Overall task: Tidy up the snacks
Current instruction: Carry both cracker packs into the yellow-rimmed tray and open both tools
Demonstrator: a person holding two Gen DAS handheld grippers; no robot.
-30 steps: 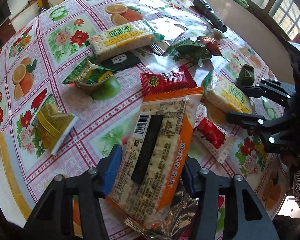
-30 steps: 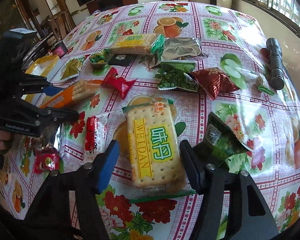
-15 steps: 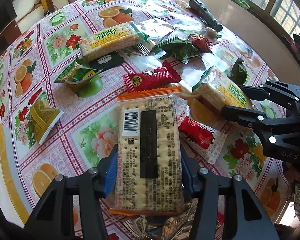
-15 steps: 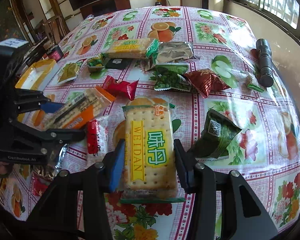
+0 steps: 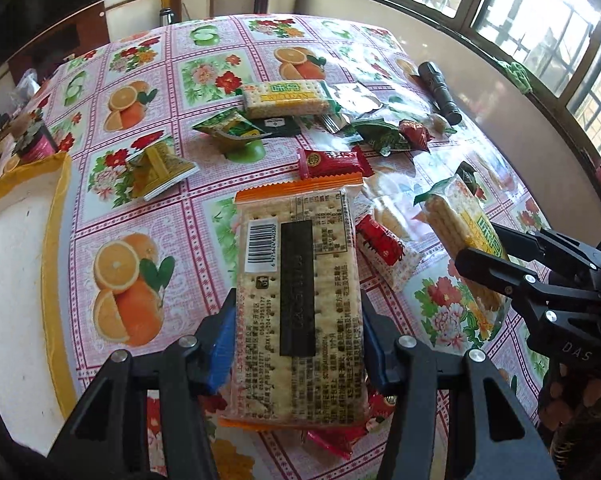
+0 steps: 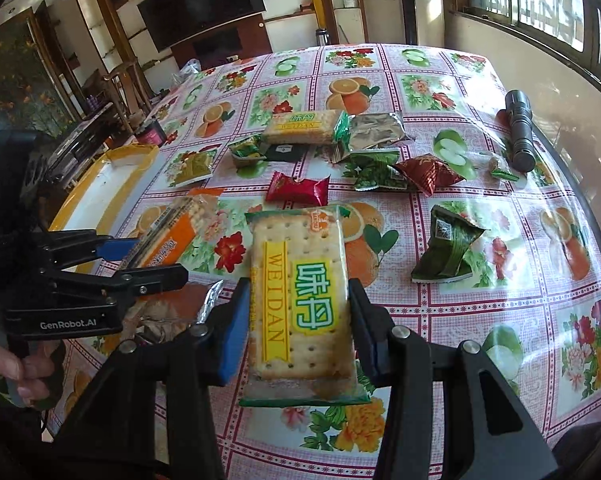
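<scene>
An orange-edged cracker pack (image 5: 298, 292), barcode side up, is clamped between the blue-padded fingers of the left gripper (image 5: 298, 334) and held above the floral tablecloth (image 5: 168, 216); a green-trimmed WEIDAN cracker pack (image 6: 300, 296) is pinched the same way in the right gripper (image 6: 296, 322), label facing the camera, also clear of the cloth; just beyond the two packs lies a red wrapped snack (image 6: 298, 189), with a folded dark green packet (image 6: 446, 246) to its right; farther back a second WEIDAN pack (image 6: 304, 127) rests beside a silver foil pouch (image 6: 374, 133); a black flashlight (image 6: 520, 136) lies near the table's window-side edge; a yellow-rimmed white tray (image 6: 100, 192) sits at the left edge.
</scene>
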